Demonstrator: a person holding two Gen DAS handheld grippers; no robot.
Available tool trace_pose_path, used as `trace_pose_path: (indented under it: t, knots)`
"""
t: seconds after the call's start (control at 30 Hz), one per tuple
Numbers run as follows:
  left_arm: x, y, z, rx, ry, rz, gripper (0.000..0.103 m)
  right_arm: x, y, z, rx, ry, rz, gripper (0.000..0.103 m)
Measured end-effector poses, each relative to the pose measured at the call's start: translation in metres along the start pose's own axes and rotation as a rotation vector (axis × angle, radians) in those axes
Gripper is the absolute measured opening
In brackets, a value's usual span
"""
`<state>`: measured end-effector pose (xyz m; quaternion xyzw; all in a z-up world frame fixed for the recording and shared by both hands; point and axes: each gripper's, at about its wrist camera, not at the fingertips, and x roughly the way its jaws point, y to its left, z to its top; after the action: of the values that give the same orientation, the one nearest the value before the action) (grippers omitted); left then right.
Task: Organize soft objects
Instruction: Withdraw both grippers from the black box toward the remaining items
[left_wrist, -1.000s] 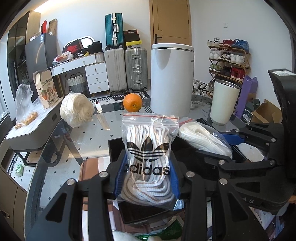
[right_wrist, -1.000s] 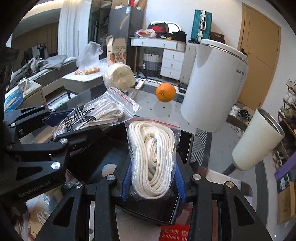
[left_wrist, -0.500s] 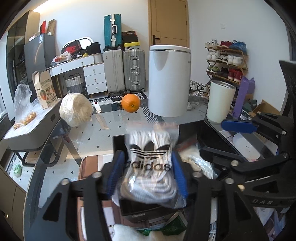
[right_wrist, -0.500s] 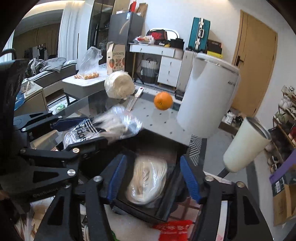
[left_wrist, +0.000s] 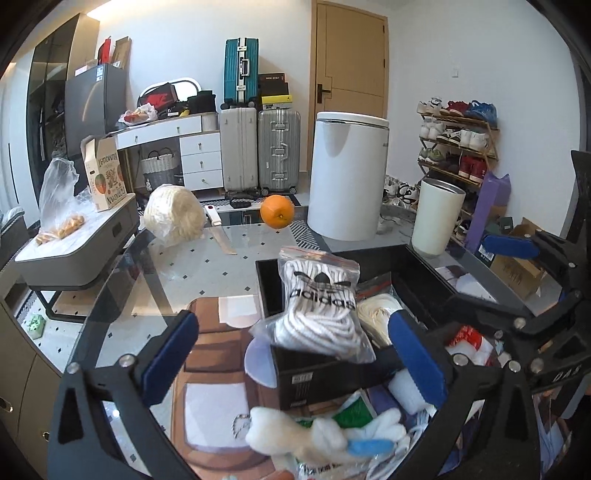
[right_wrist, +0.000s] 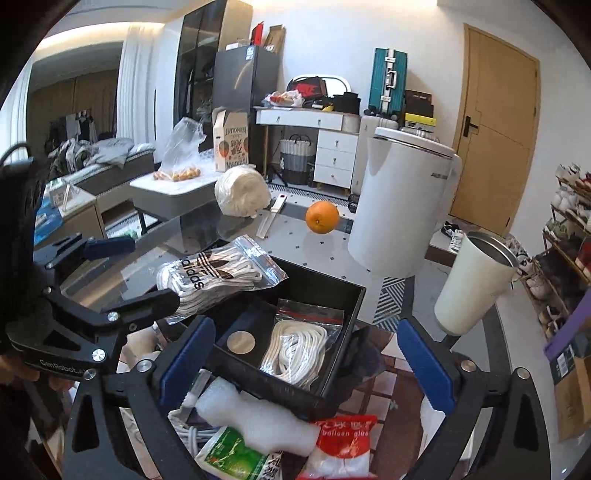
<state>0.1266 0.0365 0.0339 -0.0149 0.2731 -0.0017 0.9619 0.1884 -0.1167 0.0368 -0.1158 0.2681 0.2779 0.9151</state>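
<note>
A clear adidas bag of white laces rests on the near rim of the black box; it also shows in the right wrist view at the box's left edge. My left gripper is open and empty just behind it. A second clear bag of white rope lies inside the black box. My right gripper is open and empty above the box's near side.
An orange, a ball of string, a knife, a white bin and a cream tumbler stand on the glass table. Soft packets and a plush toy lie in front of the box.
Both grippers opened and drew back. The rope bag dropped into the black box, and the adidas bag now rests on the box's rim.
</note>
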Motion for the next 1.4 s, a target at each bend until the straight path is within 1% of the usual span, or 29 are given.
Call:
trace_pose_path:
  t: [0.07,0.17,0.23,0.3,0.33,0.43,0.47,0.5,0.57,0.67,0.73,0.8,0.87,0.97,1.1,1.2,1.4]
  knots:
    - [-0.004,-0.001,-0.003,0.006,0.002,-0.002,0.103,-0.006,-0.001,-0.002,0.018,-0.008,0.008,0.102]
    - [-0.007,0.0,-0.006,0.008,0.001,-0.006,0.103,-0.014,0.0,-0.007,0.029,-0.019,-0.003,0.102]
    - [-0.004,0.001,-0.008,0.009,0.006,0.018,0.103,-0.018,0.001,-0.01,0.035,-0.022,-0.002,0.102]
    - [0.002,0.006,-0.008,-0.012,0.016,0.057,0.103,-0.02,0.0,-0.013,0.042,-0.024,-0.008,0.102]
    - [0.003,0.009,-0.008,-0.023,0.017,0.065,0.103,-0.021,-0.001,-0.014,0.048,-0.025,-0.008,0.102]
    - [0.0,0.022,-0.008,-0.071,-0.014,0.086,0.103,-0.023,-0.004,-0.018,0.056,-0.024,-0.01,0.102]
    - [0.0,0.025,-0.008,-0.082,-0.023,0.108,0.103,-0.023,-0.005,-0.019,0.057,-0.025,-0.013,0.102]
    - [0.002,0.029,-0.009,-0.087,-0.02,0.129,0.103,-0.023,-0.007,-0.019,0.058,-0.026,-0.014,0.102]
    - [0.013,0.033,-0.01,-0.079,0.022,0.144,0.103,-0.022,-0.009,-0.019,0.066,-0.028,-0.013,0.102]
    - [0.026,0.026,-0.009,-0.044,0.069,0.112,0.103,-0.019,-0.01,-0.019,0.073,-0.024,-0.004,0.102]
    - [0.026,0.016,-0.01,-0.019,0.054,0.1,0.103,-0.017,-0.012,-0.021,0.08,-0.017,0.0,0.102]
    - [0.026,0.009,-0.01,0.001,0.051,0.068,0.103,-0.015,-0.013,-0.022,0.085,-0.012,0.0,0.102]
    - [0.024,0.006,-0.009,0.005,0.049,0.06,0.103,-0.014,-0.014,-0.025,0.087,-0.001,-0.001,0.102]
    - [0.02,0.006,-0.01,-0.008,0.064,0.019,0.103,-0.015,-0.015,-0.03,0.093,0.013,0.007,0.102]
    - [0.013,0.005,-0.017,-0.018,0.061,0.01,0.103,-0.015,-0.016,-0.036,0.11,0.036,0.025,0.102]
    - [0.007,0.006,-0.021,-0.023,0.073,0.02,0.103,-0.016,-0.015,-0.04,0.109,0.05,0.025,0.102]
    - [-0.005,0.007,-0.033,-0.035,0.083,0.008,0.103,-0.019,-0.009,-0.049,0.103,0.084,0.043,0.102]
